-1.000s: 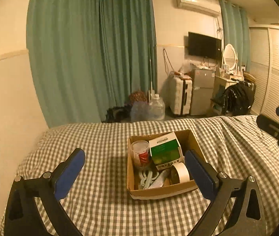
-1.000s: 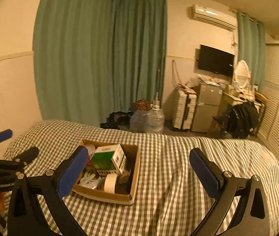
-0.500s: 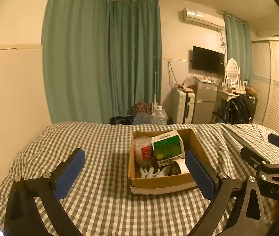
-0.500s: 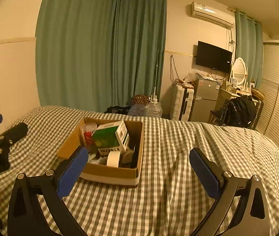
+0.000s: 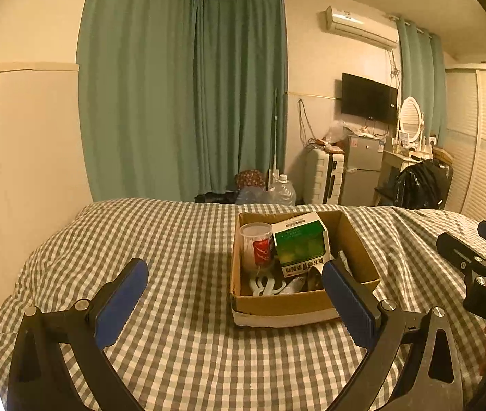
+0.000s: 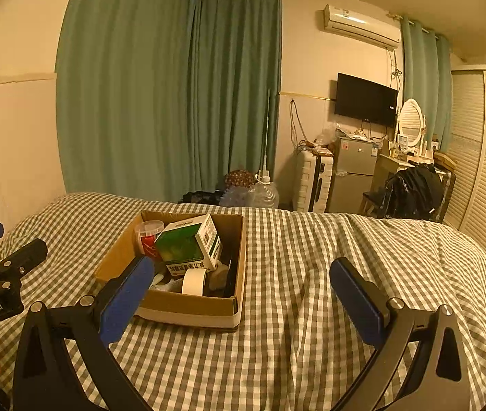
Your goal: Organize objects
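Bedspread (image 5: 181, 325) in grey-and-white check, soft and rumpled, fills the ground under both tools. The left gripper (image 5: 234, 303) hovers low over it with its jaws spread wide and nothing between them; its left pad stands over bare cloth and its right pad overlaps the near right corner of the cardboard box (image 5: 298, 304), which sits just ahead and slightly right of that gripper's centre line.

Inside the box, from left to right, a clear plastic cup (image 5: 256, 245) with a red label stands upright at the far left; it looks light and thin-walled, so a gentle squeeze across its upper body would suit. Beside it leans a green carton (image 5: 299, 248), tilted and resting on the items beneath; it seems light and stiff, best taken across its narrow faces. White scissor-like handles (image 5: 265, 286) lie flat on the box floor below the cup, awkward to pinch there. In the right wrist view a roll of white tape (image 6: 194, 281) stands on edge against the near wall, rigid and easy to pinch through its ring.

The right gripper (image 6: 243, 294) is held level further right, jaws equally wide and empty, with the box ahead and to its left and open bedspread straight ahead. Each tool shows at the edge of the other's view, and both point toward the far end of the bed.
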`<state>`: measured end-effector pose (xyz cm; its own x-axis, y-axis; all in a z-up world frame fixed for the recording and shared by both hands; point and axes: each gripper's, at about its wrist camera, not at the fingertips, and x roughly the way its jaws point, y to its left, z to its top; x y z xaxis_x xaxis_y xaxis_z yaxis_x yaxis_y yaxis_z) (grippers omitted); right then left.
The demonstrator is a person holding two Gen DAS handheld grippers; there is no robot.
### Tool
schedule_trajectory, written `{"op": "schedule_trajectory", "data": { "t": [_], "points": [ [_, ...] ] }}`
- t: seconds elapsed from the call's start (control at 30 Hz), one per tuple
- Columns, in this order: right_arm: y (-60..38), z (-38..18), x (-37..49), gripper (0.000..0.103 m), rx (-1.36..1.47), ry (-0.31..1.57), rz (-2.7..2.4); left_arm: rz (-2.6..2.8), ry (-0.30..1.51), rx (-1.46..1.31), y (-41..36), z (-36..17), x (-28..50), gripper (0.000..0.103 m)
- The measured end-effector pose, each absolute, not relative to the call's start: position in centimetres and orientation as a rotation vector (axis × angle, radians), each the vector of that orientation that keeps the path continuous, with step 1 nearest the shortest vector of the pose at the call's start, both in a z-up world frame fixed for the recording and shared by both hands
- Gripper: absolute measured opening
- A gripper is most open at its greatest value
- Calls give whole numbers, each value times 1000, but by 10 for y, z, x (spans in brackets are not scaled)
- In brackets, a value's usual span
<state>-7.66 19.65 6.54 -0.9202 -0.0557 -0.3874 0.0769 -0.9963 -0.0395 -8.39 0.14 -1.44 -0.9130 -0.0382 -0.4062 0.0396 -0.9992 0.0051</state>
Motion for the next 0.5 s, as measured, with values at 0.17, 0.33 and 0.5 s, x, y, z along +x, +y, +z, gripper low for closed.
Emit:
{"op": "schedule_trajectory", "data": {
  "t": [0.17, 0.33, 0.5],
  "points": [
    [198, 64, -77, 103, 607, 82, -3017, -3034, -3, 653, 3, -17, -84, 103],
    [198, 64, -75, 103, 604, 83, -3019, -3032, -8, 661, 3, -19, -86, 103],
    [198, 62, -75, 103, 615, 80, -3015, -3033, -8, 663, 3, -19, -86, 103]
  ]
}}
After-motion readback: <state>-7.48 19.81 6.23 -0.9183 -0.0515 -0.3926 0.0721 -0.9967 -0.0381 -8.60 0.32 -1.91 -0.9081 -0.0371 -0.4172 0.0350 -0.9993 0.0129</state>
